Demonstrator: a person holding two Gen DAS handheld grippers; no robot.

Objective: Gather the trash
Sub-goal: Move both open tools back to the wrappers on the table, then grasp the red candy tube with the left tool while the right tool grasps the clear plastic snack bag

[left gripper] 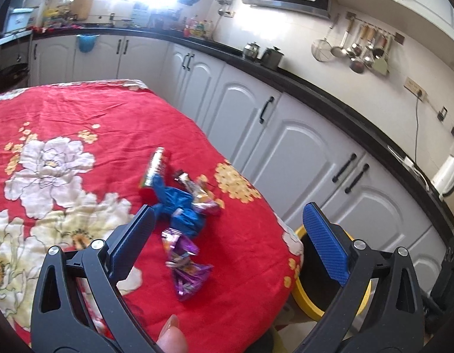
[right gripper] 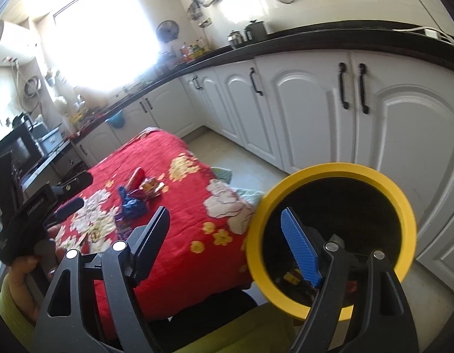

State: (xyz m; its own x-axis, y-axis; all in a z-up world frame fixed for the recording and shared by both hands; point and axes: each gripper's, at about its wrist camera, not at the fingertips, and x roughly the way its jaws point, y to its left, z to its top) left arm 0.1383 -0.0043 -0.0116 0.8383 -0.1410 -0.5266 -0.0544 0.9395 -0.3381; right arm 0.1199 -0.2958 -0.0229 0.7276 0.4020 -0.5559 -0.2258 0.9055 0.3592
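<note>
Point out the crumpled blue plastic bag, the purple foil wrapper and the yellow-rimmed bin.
Crumpled blue plastic bag (left gripper: 180, 209), left wrist view, its bunched middle.
Purple foil wrapper (left gripper: 187, 267), left wrist view, its centre.
Yellow-rimmed bin (right gripper: 330, 170), right wrist view, its top rim.

A red cloth printed with big white and small yellow flowers (left gripper: 88, 111) covers the table. On it lie a crumpled blue plastic wrapper (left gripper: 180, 211), a shiny purple foil wrapper (left gripper: 184, 267) and a red packet with a silver end (left gripper: 155, 170). The round bin has a yellow rim and black inside (right gripper: 330, 173). White cupboard doors with black handles (left gripper: 303, 158) stand under a black counter top (left gripper: 339, 103).
</note>
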